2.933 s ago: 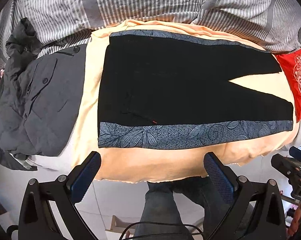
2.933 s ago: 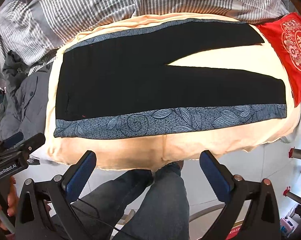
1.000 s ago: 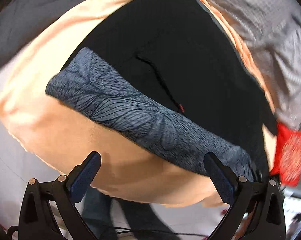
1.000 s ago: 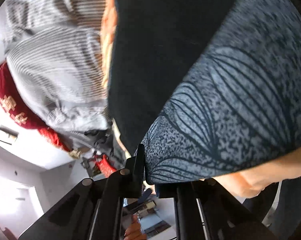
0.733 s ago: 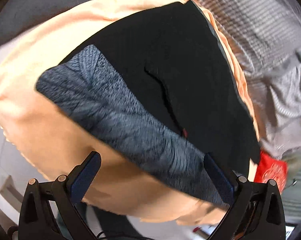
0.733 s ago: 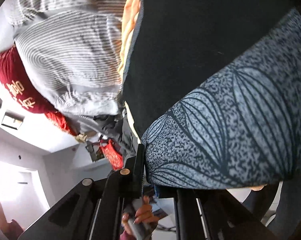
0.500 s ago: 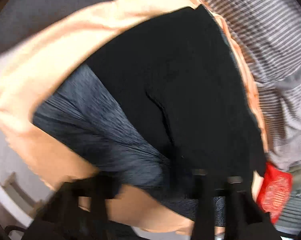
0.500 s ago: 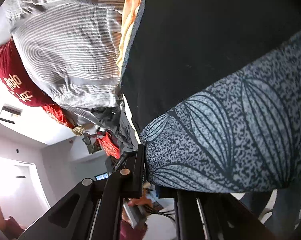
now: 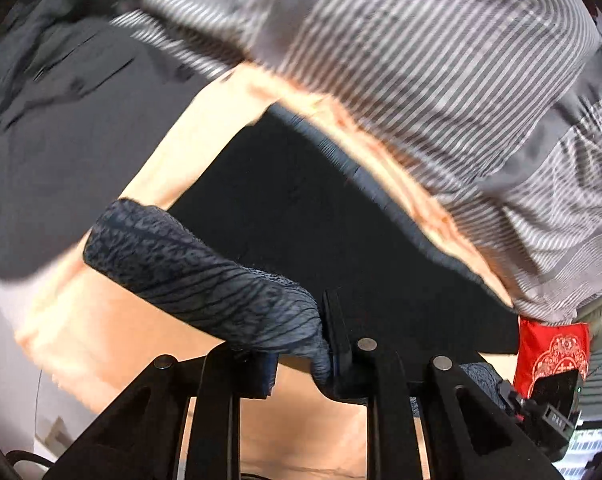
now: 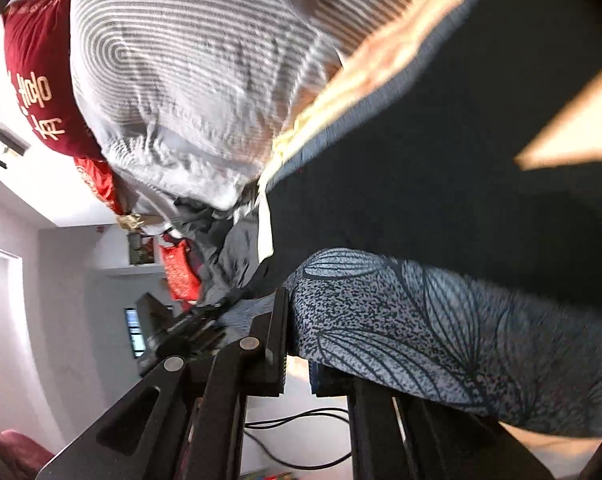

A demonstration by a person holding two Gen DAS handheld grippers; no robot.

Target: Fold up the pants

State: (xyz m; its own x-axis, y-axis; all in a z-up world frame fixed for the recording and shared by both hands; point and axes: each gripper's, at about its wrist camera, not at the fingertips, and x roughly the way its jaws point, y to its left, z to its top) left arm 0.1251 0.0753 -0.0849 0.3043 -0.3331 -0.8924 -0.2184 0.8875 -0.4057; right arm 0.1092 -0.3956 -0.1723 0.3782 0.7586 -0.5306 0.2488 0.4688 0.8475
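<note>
**Both grippers clamped on the patterned edge of the pants**

Since a second ago the left gripper (image 9: 301, 354), whose fingers then stood wide apart above the peach sheet, has closed on the blue-grey patterned band (image 9: 205, 276) of the pants (image 9: 341, 248); that band, which lay flat along the near edge, now rises off the sheet in a bunched ridge

Left wrist view: the two fingers are pressed together with a fold of the patterned band pinched between them. The band runs up and to the left from the grip, raised above the peach sheet (image 9: 113, 336). The black body of the pants lies spread on the sheet beyond the fingers. A grey striped quilt (image 9: 441, 80) fills the far side, a dark grey jacket (image 9: 69, 128) lies at the left, and a red cushion (image 9: 553, 352) sits at the right edge. The picture is motion-blurred

Right wrist view: the right gripper (image 10: 297, 360) has its fingers squeezed close on the same patterned band (image 10: 421, 328), whose leaf print drapes to the right from the grip. Black cloth of the pants (image 10: 441, 168) stretches above it, with a wedge of peach sheet (image 10: 573, 136) showing between the two legs. The striped quilt (image 10: 189, 80) and a red cushion (image 10: 37, 80) appear at the upper left, tilted with the view
</note>
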